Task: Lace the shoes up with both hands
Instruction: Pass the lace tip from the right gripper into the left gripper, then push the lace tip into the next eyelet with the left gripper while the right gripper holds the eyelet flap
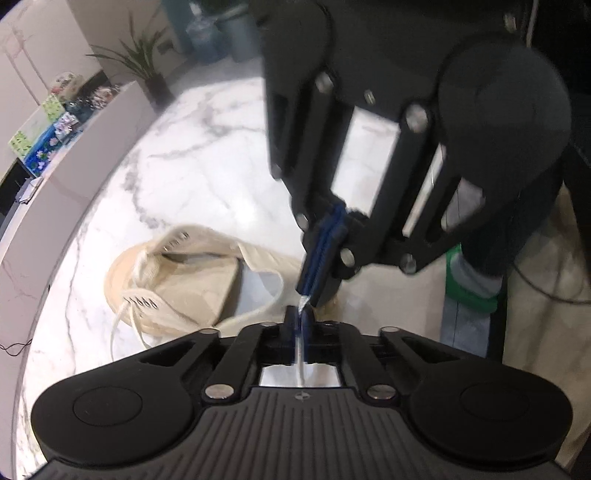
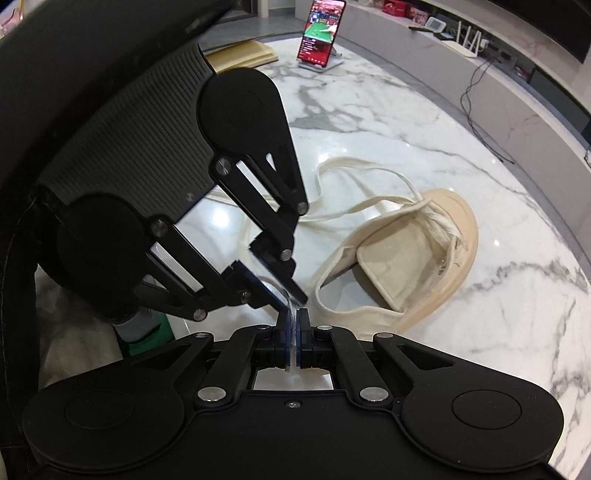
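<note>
Left tongs (image 1: 300, 314) clenched on the clear tip of the lace (image 1: 301, 343); jaws pressed together, lace end running back between them. No earlier view to compare. Right tongs (image 2: 294, 325) also clenched on a clear lace tip (image 2: 291, 308), blue pads nearly touching with the tip pinched between. The two tongs meet tip to tip, both pointing steeply down, just above the counter (image 2: 406, 122) near its front edge; whether the fingertips touch each other I cannot tell.

Shoe (image 2: 410, 262), cream canvas with tan sole, lies on its side on the white marble counter, just beyond the tongs, tongue flopped open. Cream lace (image 2: 373, 206) loops loose from the eyelets across the counter toward the tongs.

Further out: phone (image 2: 320, 33) on a stand near the far edge, screen lit; beige pad (image 2: 243, 55) beside it. Potted plant (image 1: 144, 62) at the far edge in the left view, tissue boxes (image 1: 40, 136) on a ledge beyond the counter.
</note>
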The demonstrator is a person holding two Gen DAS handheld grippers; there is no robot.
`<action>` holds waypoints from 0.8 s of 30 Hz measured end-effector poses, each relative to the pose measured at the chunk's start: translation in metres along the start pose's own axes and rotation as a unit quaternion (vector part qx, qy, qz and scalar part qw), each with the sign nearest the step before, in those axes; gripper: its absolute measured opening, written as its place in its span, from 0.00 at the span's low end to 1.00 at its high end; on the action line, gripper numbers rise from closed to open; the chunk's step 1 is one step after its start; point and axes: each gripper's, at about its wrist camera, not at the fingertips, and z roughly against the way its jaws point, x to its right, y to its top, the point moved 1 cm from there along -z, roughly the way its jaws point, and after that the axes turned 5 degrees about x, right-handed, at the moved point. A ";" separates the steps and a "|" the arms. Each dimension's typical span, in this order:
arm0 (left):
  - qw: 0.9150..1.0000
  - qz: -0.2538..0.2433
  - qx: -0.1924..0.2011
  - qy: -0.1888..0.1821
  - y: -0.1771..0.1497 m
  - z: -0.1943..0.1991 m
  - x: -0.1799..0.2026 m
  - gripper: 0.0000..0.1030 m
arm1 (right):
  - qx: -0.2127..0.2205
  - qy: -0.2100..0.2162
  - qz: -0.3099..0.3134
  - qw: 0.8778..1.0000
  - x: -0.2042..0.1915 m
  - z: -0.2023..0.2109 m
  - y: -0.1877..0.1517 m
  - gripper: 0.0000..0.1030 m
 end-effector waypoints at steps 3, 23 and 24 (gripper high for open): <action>1.000 0.009 0.004 -0.001 0.004 0.006 -0.003 0.00 | 0.006 0.000 -0.004 1.000 0.001 0.007 -0.002 0.02; 0.982 0.143 -0.009 0.126 0.038 -0.006 -0.066 0.00 | 0.047 -0.098 -0.115 0.987 0.067 -0.007 -0.011 0.12; 0.982 0.140 -0.017 0.126 0.038 -0.007 -0.063 0.00 | 0.047 -0.101 -0.117 0.987 0.068 -0.009 -0.010 0.12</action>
